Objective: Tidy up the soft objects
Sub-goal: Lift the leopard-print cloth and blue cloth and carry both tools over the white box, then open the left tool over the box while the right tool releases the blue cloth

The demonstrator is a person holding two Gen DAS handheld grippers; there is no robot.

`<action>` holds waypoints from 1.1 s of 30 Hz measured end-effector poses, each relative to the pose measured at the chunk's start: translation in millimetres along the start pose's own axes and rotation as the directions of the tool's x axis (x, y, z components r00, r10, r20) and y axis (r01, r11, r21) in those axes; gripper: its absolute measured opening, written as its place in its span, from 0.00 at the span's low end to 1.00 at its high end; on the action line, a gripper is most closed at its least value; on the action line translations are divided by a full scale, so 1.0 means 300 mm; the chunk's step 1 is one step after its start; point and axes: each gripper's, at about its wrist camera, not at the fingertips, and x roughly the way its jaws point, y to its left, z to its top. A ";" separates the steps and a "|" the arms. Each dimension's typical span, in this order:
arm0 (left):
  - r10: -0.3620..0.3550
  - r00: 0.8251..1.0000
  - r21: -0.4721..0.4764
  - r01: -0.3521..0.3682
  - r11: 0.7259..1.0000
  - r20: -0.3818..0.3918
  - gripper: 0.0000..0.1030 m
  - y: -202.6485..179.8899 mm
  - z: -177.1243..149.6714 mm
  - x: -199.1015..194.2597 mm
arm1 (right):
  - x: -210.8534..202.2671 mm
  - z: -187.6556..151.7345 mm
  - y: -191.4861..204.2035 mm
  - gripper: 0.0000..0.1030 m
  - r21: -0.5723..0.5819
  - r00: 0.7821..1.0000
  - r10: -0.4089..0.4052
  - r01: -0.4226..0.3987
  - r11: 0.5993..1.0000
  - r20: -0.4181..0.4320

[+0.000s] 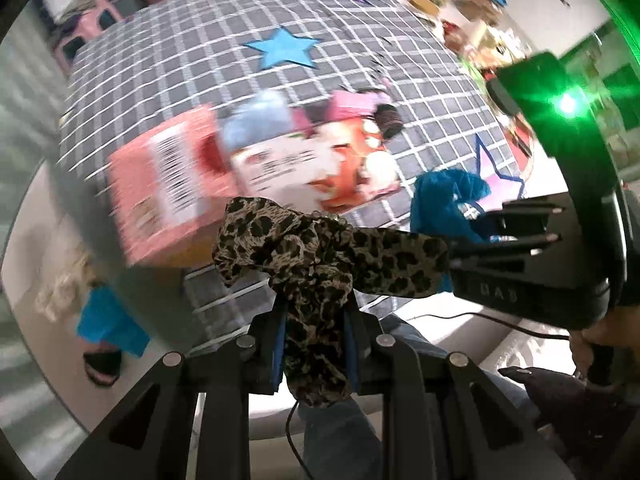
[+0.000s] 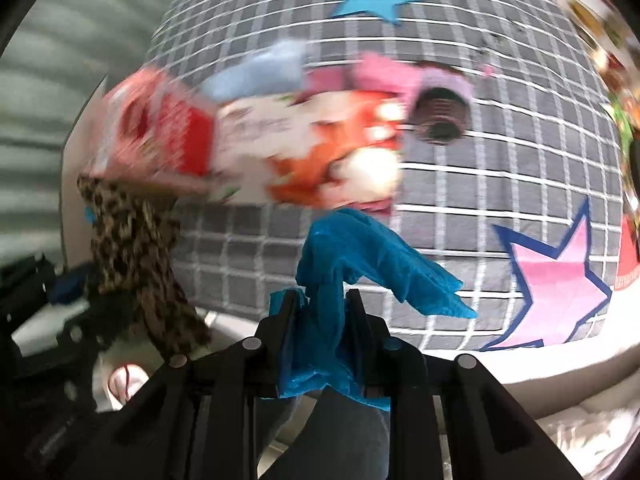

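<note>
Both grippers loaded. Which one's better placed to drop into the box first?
Probably left. The left gripper, shut on the leopard-print cloth, has it hanging right by the pink box. The right gripper holds the blue cloth further off.

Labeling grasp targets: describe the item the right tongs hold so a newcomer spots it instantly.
Start at the grey grid-patterned cloth with star patches; near its front edge, the right tongs are shut on a crumpled blue fabric piece. It is plain bright blue, unlike the leopard-print fabric pinched in the left tongs beside it.
</note>
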 end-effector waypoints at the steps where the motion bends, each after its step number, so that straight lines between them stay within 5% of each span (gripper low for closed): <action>1: 0.006 1.000 -0.023 -0.006 1.000 0.020 0.25 0.029 -0.025 -0.023 | -0.002 -0.001 0.032 0.24 -0.028 1.000 0.001 -0.001 1.000 -0.007; 10: 0.084 0.985 -0.268 -0.041 0.963 0.152 0.25 0.260 -0.191 -0.178 | -0.031 0.013 0.394 0.24 -0.355 0.999 -0.033 0.020 0.935 -0.031; 19: 0.229 0.953 -0.559 -0.082 0.825 0.198 0.25 0.494 -0.371 -0.271 | -0.036 0.057 0.755 0.24 -0.590 0.999 -0.047 0.031 0.807 -0.011; 25: 0.253 0.950 -0.680 -0.065 0.731 0.182 0.25 0.614 -0.475 -0.260 | -0.018 0.082 0.880 0.24 -0.649 0.998 -0.056 0.033 0.760 -0.014; 33: 0.253 0.954 -0.719 -0.063 0.692 0.160 0.25 0.670 -0.533 -0.245 | 0.043 0.131 0.955 0.24 -0.657 0.996 -0.068 0.015 0.753 -0.055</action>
